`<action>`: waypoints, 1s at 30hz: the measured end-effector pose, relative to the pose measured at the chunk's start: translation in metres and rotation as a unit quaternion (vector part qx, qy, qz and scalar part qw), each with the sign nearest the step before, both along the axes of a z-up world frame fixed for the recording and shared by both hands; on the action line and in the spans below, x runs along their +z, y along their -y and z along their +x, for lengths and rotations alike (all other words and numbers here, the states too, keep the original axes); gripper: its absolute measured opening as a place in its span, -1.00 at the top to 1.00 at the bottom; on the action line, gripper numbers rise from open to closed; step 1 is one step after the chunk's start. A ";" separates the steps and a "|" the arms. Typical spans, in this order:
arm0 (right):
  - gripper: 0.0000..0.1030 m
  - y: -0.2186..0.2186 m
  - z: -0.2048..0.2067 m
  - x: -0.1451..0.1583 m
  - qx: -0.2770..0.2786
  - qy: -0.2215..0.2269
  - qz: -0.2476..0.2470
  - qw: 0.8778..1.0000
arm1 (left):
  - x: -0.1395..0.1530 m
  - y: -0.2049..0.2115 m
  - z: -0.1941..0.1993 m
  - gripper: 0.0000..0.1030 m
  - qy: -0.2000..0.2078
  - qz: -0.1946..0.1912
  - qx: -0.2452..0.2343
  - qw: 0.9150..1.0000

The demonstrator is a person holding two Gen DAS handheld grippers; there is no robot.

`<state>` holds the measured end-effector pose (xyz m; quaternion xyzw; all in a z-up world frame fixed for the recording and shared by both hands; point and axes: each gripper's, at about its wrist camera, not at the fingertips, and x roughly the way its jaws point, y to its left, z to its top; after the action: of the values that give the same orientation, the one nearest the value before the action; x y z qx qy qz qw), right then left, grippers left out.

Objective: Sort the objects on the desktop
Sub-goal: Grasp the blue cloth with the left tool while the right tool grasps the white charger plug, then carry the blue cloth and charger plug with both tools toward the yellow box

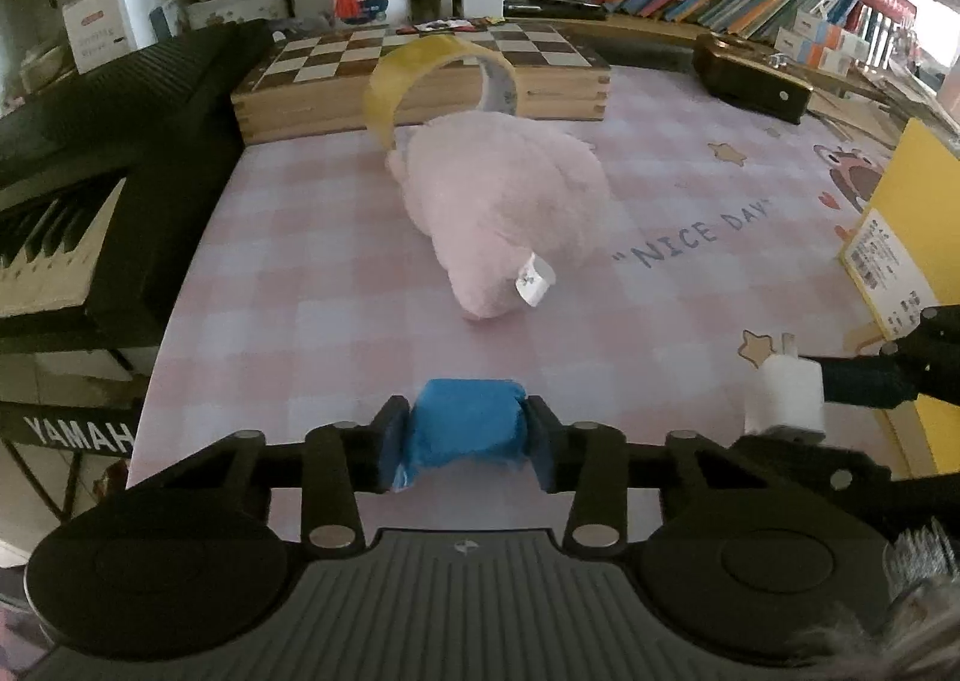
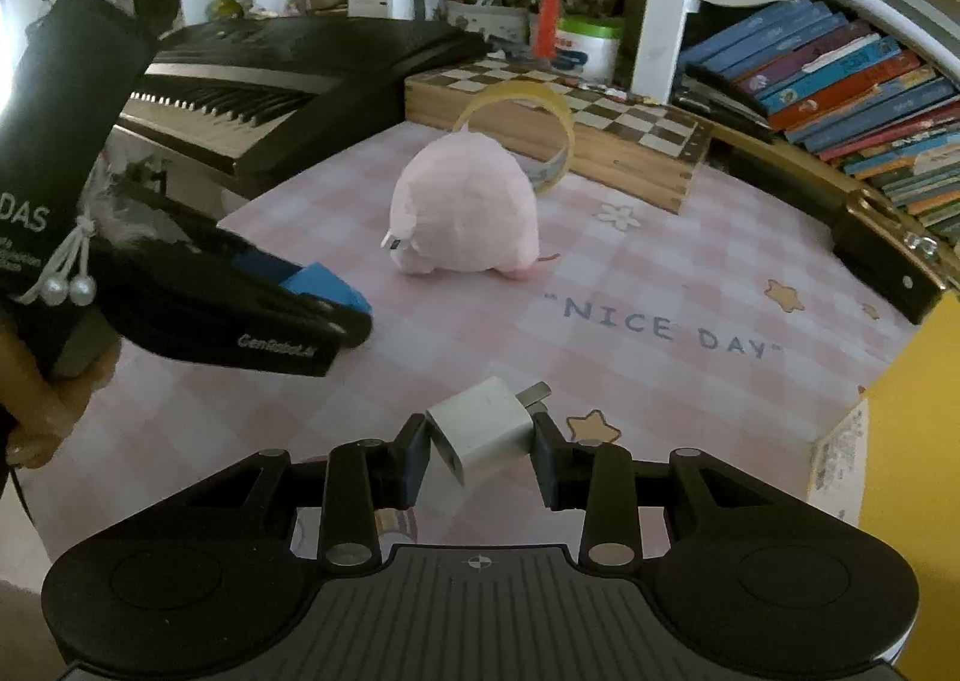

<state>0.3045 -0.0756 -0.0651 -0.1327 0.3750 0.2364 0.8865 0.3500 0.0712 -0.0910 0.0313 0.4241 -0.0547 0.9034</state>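
Claws (image 1: 468, 429) (image 2: 480, 441) grip one blue block (image 1: 465, 420), one seemingly tilted charger (image 2: 483, 429).

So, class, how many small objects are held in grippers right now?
2. The blue wrapped block sits in the left gripper; the white plug-in charger sits in the right gripper.

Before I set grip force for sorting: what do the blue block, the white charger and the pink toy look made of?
Blue block: seemingly soft clay or putty under glossy wrap; rounded corners, crinkled film at the ends.
White charger: hard, smooth matte plastic with metal prongs; crisp edges.
Pink toy: fuzzy plush fabric with a sewn white tag.
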 end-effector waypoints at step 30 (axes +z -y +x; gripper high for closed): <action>0.32 0.008 -0.111 0.052 -0.078 0.008 0.077 0.994 | 0.090 -0.031 -0.166 0.30 0.105 -0.106 -0.017 0.989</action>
<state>0.1939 -0.0835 -0.0135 -0.0363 0.3574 0.1936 0.9129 0.1839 0.1025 -0.0009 -0.0518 0.3182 -0.1115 0.9400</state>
